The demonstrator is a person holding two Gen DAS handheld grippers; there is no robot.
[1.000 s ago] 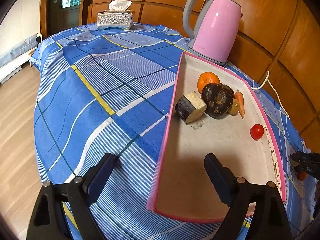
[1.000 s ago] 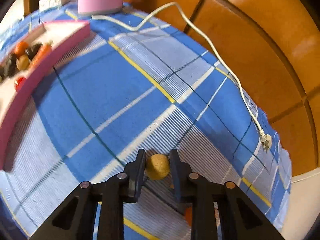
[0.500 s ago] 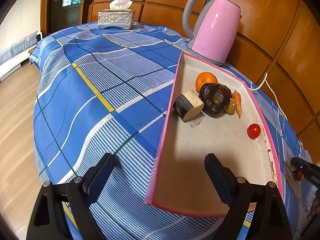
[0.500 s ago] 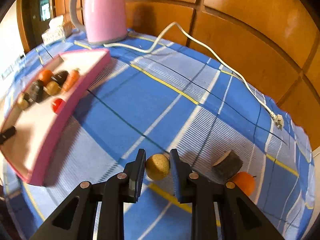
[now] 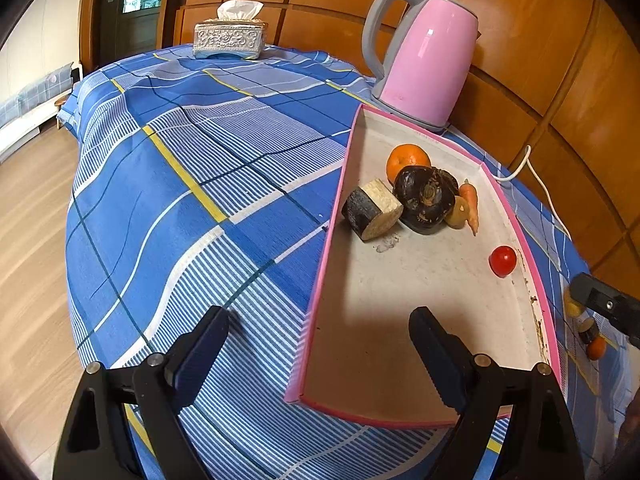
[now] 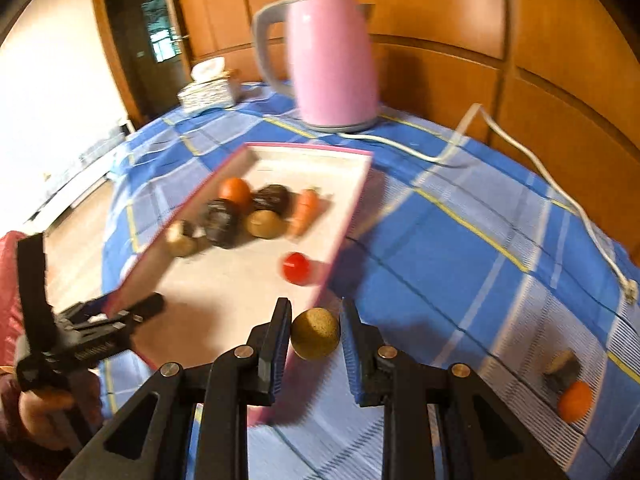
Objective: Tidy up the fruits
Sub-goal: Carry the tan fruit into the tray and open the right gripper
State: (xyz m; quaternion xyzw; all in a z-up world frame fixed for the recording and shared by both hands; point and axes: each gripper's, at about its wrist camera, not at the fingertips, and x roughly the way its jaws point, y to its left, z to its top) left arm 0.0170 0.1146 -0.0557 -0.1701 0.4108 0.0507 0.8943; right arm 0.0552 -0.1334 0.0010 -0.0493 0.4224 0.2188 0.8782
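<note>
While clamping the tan fruit [image 6: 315,333] — right gripper [image 6: 314,330] hovers.

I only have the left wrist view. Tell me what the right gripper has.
Observer: The right gripper is shut on a tan ball.
Operator: Say where it is against the tray.
Observer: In the right wrist view the ball shows just before the tray's near right rim, short of the tomato.
Operator: Report the cord's end.
Observer: The plug lies loose on the cloth, in no socket.
</note>
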